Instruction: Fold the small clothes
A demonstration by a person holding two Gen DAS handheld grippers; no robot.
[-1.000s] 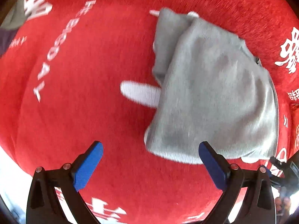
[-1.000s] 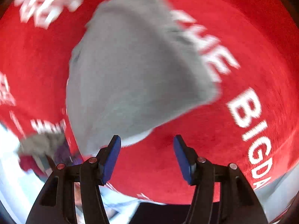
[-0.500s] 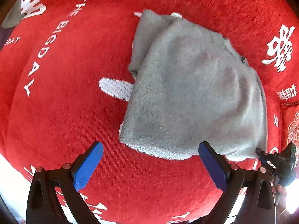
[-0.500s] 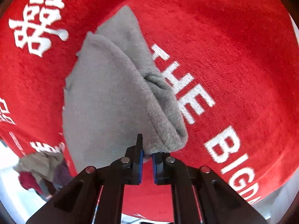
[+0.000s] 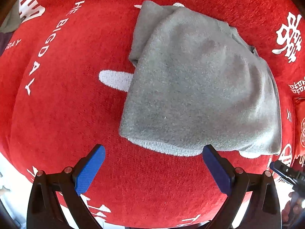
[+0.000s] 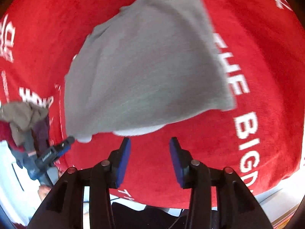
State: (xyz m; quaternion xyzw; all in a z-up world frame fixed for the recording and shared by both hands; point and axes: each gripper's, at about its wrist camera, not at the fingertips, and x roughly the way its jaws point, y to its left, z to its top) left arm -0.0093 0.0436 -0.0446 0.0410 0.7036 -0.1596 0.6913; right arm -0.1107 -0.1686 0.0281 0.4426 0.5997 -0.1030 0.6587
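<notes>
On the red cloth [image 5: 76, 114], I saw the grey garment [image 5: 200, 87] hiding white lettering; both grippers, left [image 5: 152, 164] and right [image 6: 150, 148], had fingers apart and empty, the right's having just been opening.

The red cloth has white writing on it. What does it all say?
"THE BIGDAY": on the red cloth, left of the grey garment.
"BIGDAY": smaller, at the left edge, partly cut off.
Large white Chinese characters: decorative, not readable for me.
Small marks at the right edge: too small.
</notes>
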